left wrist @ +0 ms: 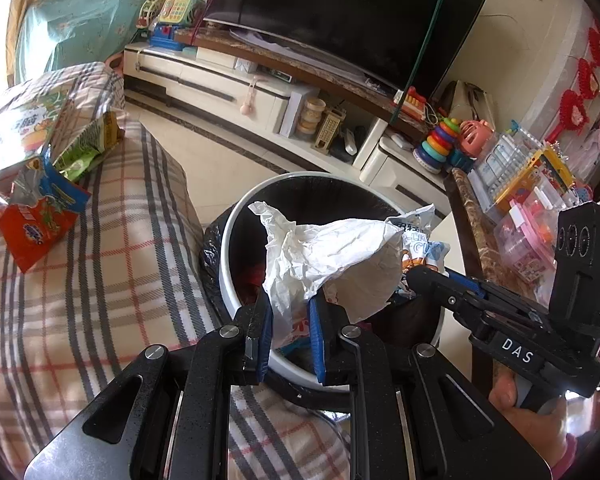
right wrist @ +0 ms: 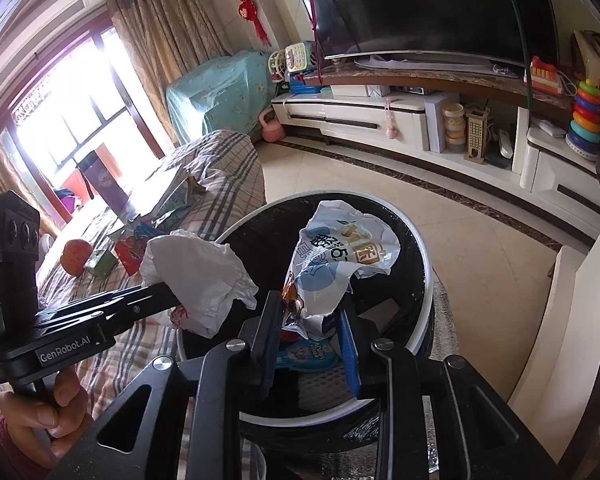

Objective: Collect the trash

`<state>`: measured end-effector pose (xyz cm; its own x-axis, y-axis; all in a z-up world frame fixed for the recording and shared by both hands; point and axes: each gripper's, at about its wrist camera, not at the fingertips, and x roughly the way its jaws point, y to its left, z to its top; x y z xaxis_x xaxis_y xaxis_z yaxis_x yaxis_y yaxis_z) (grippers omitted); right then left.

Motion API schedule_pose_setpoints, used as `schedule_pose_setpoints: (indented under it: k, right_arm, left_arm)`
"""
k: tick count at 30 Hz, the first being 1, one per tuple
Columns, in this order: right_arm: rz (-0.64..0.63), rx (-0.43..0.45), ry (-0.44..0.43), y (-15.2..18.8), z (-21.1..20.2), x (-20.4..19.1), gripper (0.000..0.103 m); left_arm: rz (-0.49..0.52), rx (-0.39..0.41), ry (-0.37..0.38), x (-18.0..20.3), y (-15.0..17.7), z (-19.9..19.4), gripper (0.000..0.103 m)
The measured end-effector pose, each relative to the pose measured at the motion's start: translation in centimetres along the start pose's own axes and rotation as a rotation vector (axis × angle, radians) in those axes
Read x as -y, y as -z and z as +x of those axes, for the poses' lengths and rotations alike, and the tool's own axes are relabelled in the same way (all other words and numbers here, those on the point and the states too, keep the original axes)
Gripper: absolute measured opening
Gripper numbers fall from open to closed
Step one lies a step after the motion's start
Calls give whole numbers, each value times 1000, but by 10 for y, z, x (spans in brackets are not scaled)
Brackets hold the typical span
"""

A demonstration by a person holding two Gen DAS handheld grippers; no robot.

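— Trash first: what is the left wrist view showing?

— A crumpled white paper wrapper [left wrist: 320,264] is sitting at the centre of the frame, and the left gripper [left wrist: 290,320] is clamping its lower edge between blue pads [left wrist: 315,336]. It is hanging over the mouth of a white-rimmed bin [left wrist: 230,264] lined with a black bag. At the right, the right gripper [left wrist: 424,276] is reaching in over the same bin, with a printed blue-and-white snack bag [left wrist: 424,236] at its tip; I cannot tell from here how its jaws are standing.

— Anything else lying about?

— More snack packets [left wrist: 40,216] are lying at the left edge on a plaid sofa cover [left wrist: 112,280].

— And the right wrist view?

— The right gripper [right wrist: 312,320] is closing on the printed snack bag [right wrist: 340,256] just above centre, over the bin [right wrist: 422,240]. At the left of the frame, the left gripper [right wrist: 168,296] is pinching the white wrapper [right wrist: 204,276] beside the bin's near rim. An orange fruit [right wrist: 76,256] is lying on the sofa cover [right wrist: 220,168] at the middle left, near a red packet [right wrist: 130,254].
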<state>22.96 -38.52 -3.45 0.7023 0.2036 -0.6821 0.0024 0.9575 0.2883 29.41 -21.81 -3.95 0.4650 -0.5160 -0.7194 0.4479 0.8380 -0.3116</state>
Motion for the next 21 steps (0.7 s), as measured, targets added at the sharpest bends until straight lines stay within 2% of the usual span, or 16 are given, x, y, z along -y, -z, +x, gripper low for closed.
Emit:
schedule_pose_setpoints:
  k: [5,9,11,15,18,21]
  right_arm:
    - [7,-10,7,-2,4,6,32]
    - [26,0,8,-4,1,11,38]
    - [37,7,6,-3,-1,12,49]
    - [53,22,0,-1,-7,12,57]
    - [64,32,-8,0,-11,11,68]
    - [66,42,-25,4,-16,4,80]
  left_arm:
    - [8,-6,-2,2,-2,4,16]
    - [1,-7,-12,1,-2,3,22]
    - [-5,-4,-18,-1,-1,3,34]
    - [-19,7,-31,-4,2,-1,43]
    - [-29,16,-34,-7,5,-7,48]
    - [-34,29,-54,-13,12,-16,58]
